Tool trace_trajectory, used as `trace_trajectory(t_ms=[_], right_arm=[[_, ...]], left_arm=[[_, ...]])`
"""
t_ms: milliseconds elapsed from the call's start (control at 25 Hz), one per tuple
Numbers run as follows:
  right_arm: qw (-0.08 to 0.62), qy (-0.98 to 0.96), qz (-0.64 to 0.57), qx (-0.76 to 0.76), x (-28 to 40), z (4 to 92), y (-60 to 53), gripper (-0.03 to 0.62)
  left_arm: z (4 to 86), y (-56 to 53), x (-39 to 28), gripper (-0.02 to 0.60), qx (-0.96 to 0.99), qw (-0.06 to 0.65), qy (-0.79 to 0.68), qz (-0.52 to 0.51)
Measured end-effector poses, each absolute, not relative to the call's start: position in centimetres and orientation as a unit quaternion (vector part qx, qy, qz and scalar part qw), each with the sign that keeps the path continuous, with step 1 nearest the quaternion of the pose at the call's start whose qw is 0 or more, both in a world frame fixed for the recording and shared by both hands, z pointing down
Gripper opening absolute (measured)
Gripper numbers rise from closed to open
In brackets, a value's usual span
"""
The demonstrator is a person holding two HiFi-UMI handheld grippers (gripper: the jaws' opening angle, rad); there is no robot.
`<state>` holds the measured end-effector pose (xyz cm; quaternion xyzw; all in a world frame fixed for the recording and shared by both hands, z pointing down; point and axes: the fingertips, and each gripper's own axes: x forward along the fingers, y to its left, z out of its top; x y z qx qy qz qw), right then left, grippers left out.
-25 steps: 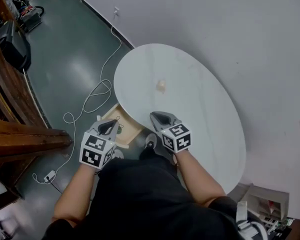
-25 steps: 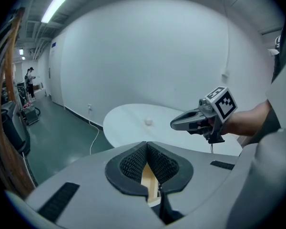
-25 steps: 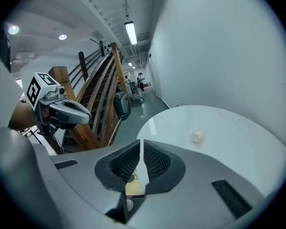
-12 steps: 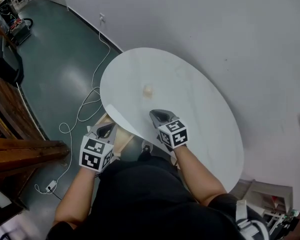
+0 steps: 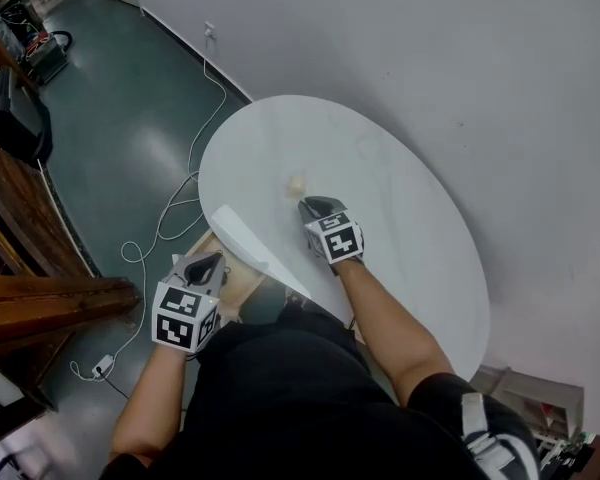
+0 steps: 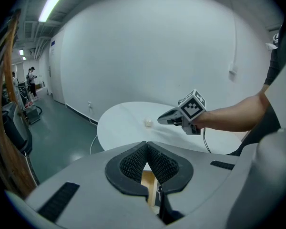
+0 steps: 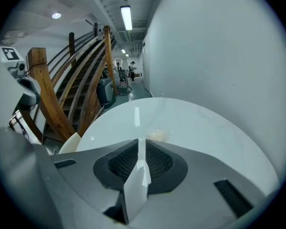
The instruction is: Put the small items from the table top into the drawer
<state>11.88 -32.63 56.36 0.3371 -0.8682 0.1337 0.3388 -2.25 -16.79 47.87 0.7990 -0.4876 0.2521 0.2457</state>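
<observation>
A small cream item (image 5: 296, 184) lies on the round white table (image 5: 410, 248), left of its middle. My right gripper (image 5: 309, 206) hovers just behind the item, pointing at it. Its jaws have just been opening and stand a narrow slit apart with nothing between them. In the right gripper view the item (image 7: 158, 135) sits just past the tips of that gripper (image 7: 141, 140). My left gripper (image 5: 204, 264) is shut and empty over the open wooden drawer (image 5: 238, 274) under the table's near left edge. In the left gripper view drawer wood (image 6: 148, 185) shows below the touching tips (image 6: 146, 144).
A white cable (image 5: 170, 218) snakes over the dark floor left of the table to a plug (image 5: 98, 366). A wooden stair rail (image 5: 40, 293) stands at the far left. A white wall runs behind the table. The person's dark shirt fills the bottom.
My right gripper has moved forward over the table and lower, from the near edge up to the cream item. The left gripper has stayed by the drawer.
</observation>
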Motion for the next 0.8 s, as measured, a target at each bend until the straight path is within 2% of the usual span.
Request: trace_trajectory(t_ms=[240,400,800], right_arm=[[0.315,-0.857,0.174,0.370,10.8,57.4,-37.1,0.116],[0.330,-0.844,0.192,0.377,10.4,59.2,-38.6,0.176],[0.332,-0.824,0.222,0.401,10.5,61.4,-39.2,0.190]], left_arm=[[48.0,-15.8,-4.7,0.015,0.775,0.260,-0.516,0.255],[48.0,-15.3,-5.8,0.015,0.762,0.266,-0.532,0.256],[48.1,-14.3,-8.3,0.015,0.747,0.272,-0.551,0.253]])
